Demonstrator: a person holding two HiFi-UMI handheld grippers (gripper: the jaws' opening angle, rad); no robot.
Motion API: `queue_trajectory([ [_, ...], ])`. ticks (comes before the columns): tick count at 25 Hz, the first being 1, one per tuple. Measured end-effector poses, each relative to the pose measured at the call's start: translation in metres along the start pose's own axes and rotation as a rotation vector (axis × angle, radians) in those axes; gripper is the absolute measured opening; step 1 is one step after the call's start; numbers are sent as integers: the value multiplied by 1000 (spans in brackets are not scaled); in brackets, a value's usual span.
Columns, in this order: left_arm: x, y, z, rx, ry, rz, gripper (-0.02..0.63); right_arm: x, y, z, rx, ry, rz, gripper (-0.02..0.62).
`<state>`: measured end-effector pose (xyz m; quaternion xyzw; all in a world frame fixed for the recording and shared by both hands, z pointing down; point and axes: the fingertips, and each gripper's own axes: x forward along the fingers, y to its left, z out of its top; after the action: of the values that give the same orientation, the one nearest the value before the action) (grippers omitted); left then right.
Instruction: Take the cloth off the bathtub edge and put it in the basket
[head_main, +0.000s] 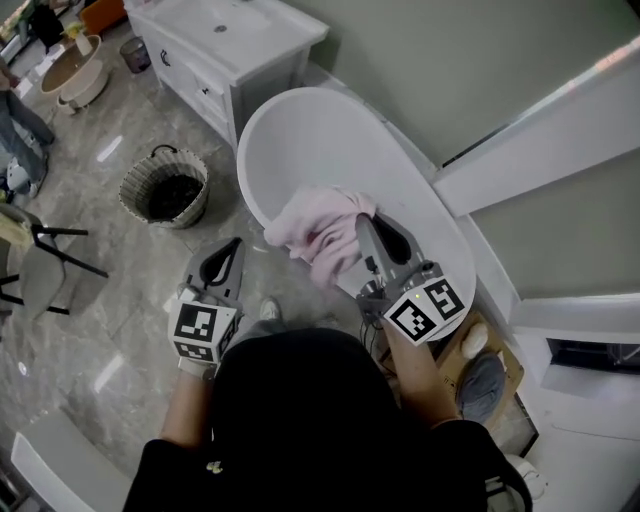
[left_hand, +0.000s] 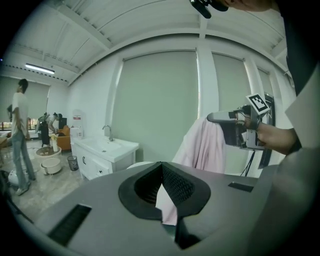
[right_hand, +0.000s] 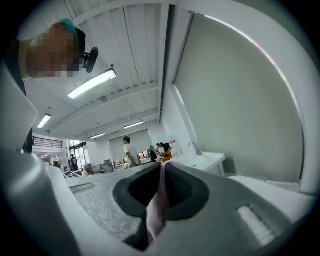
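The pink cloth (head_main: 318, 236) hangs bunched from my right gripper (head_main: 363, 224), above the near end of the white bathtub (head_main: 310, 140). In the right gripper view the jaws are closed, with a fold of the fabric pinched between them. My left gripper (head_main: 236, 244) sits left of the tub, jaw tips together, holding nothing. The woven basket (head_main: 137, 195) stands on the floor beyond it, well apart from the cloth.

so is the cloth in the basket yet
Not in: the cloth hangs from the right gripper by the bathtub; the basket stands apart on the floor.
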<state>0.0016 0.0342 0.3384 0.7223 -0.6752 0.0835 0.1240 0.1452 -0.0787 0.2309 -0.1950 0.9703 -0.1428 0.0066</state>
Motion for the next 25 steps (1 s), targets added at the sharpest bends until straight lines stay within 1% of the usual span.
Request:
queue_trajectory([
  [4, -22, 36, -7, -24, 1, 74, 14, 45, 36, -2, -6, 20, 96, 25],
  [8, -40, 61, -8, -46, -8, 161, 14, 85, 61, -8, 7, 47, 203, 25],
  [12, -56, 98, -7, -82, 8, 256, 14, 141, 84, -13, 14, 95, 305, 26],
  [16, -55, 118, -9, -106, 22, 344, 14, 180, 89, -24, 34, 134, 406, 26],
  [21, -43, 140, -13, -133, 30, 452, 14, 224, 91, -39, 30, 172, 527, 25],
  [23, -38, 149, -12, -140, 31, 498, 14, 242, 91, -43, 57, 189, 577, 25],
  [25, -32, 167, -4, -156, 30, 541, 14, 270, 93, -42, 79, 207, 625, 25],
])
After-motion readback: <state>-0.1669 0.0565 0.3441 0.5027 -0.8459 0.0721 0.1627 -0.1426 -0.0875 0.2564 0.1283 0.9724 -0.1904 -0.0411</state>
